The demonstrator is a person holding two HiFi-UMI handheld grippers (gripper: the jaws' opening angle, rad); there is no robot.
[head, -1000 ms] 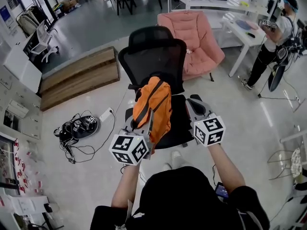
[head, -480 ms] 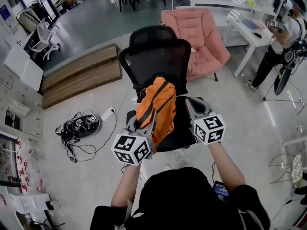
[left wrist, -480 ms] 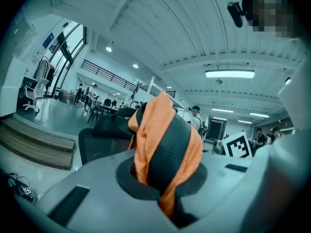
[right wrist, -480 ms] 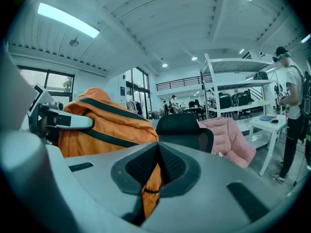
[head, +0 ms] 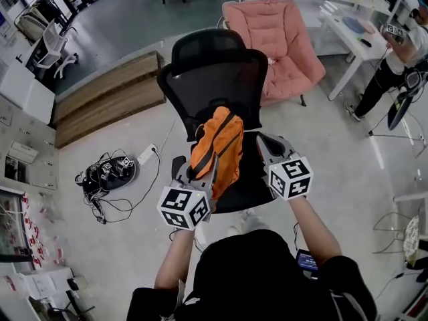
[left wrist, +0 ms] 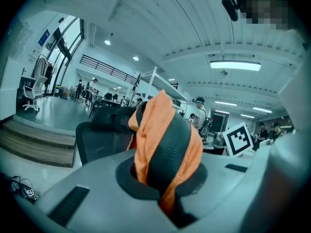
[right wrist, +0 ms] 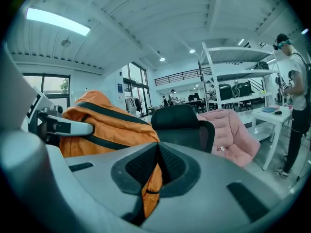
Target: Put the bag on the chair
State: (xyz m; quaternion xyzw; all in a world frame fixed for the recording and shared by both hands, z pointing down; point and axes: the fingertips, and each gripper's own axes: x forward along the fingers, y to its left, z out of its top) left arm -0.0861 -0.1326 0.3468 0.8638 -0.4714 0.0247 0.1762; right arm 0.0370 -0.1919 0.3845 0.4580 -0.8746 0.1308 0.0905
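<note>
Your 2 grippers flank an orange fabric bag with black straps [head: 217, 146], which stands upright over the seat of a black mesh office chair [head: 214, 72], in front of its backrest. Your left gripper [head: 198, 172] meets the bag's lower left edge. Your right gripper [head: 266, 144] sits just beside its right side. Behind the chair stands a pink padded armchair [head: 277, 42]. To your left are a tangle of black cables [head: 107, 179] on the floor and a low wooden platform [head: 107, 99]. A white table [head: 349, 37] stands at far right.
</note>
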